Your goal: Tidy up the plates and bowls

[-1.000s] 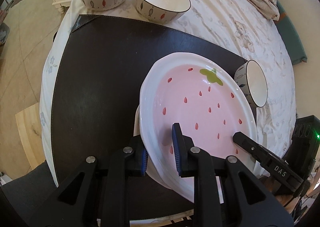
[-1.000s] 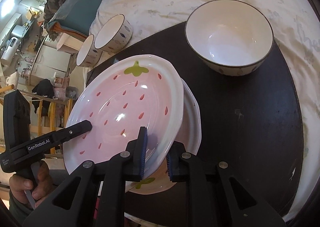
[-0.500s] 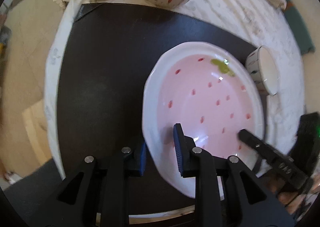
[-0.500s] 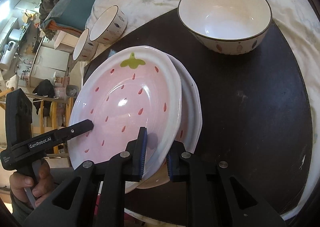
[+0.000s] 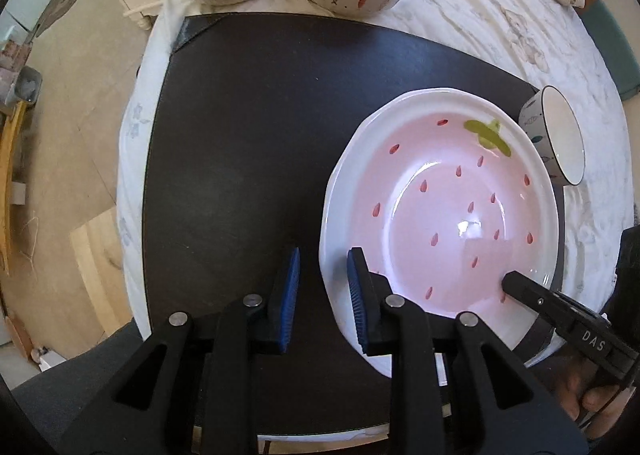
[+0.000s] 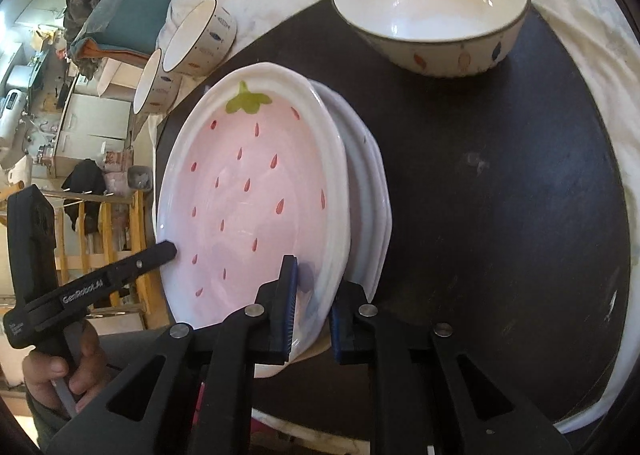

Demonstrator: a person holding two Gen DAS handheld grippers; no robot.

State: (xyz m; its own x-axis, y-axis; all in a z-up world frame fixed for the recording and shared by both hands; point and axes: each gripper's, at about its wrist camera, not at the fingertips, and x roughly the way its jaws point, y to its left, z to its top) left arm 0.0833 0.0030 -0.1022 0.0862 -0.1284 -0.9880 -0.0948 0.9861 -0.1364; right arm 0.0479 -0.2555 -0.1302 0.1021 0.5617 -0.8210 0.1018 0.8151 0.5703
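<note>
The right tongs [image 6: 312,307] gripped the rim of the top plate [image 6: 248,191], steadying it on the stack [image 6: 372,215] on the mat [image 6: 500,195]. The left tongs [image 5: 322,295] straddled the opposite rim, slightly open, pads not clamping.

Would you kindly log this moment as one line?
right hand-held gripper: clamped on strawberry plate rim, just tightened; left hand-held gripper: straddles rim, open; lower plate: beneath

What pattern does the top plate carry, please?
Pink strawberry plate: red seeds, green leaf, white rim; clearest in right wrist view.
</note>
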